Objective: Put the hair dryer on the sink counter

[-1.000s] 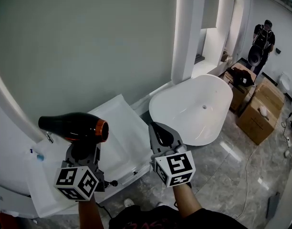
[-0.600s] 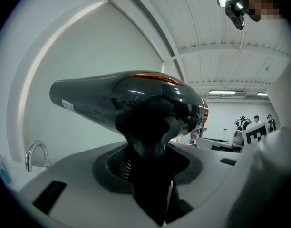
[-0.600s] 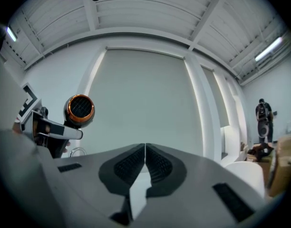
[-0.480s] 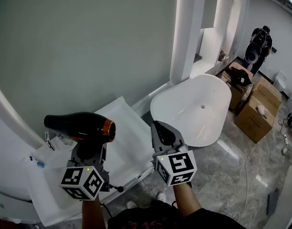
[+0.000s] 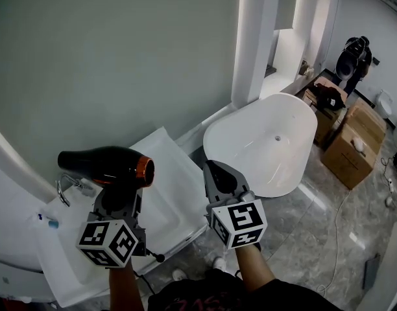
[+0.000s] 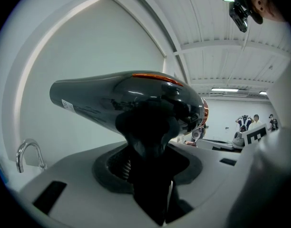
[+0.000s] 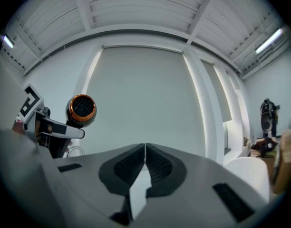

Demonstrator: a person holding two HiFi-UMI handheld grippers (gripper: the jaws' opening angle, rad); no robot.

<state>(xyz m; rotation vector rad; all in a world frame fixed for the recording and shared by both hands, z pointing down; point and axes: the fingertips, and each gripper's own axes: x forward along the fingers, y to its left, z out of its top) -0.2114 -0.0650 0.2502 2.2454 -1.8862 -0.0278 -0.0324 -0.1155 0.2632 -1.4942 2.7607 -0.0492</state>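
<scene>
A glossy black hair dryer [image 5: 104, 165] with an orange ring at its rear lies level in the air, its handle clamped in my left gripper [image 5: 119, 199], which is shut on it. It hovers over the white sink counter [image 5: 163, 193], near the chrome faucet [image 5: 63, 188]. In the left gripper view the hair dryer [image 6: 131, 101] fills the middle and its handle runs down between the jaws. My right gripper [image 5: 219, 181] stands to the right, shut and empty, over the counter's front corner. The right gripper view shows the hair dryer [image 7: 81, 109] rear end at left.
A white freestanding bathtub [image 5: 263, 148] sits right of the counter. Cardboard boxes [image 5: 354, 144] and a person [image 5: 353, 54] stand at the far right. A small blue item [image 5: 48, 222] lies on the counter's left. A green wall rises behind; marble floor lies below.
The hair dryer and my left gripper shifted slightly right, then back a little, staying over the basin. The right gripper barely moved.
</scene>
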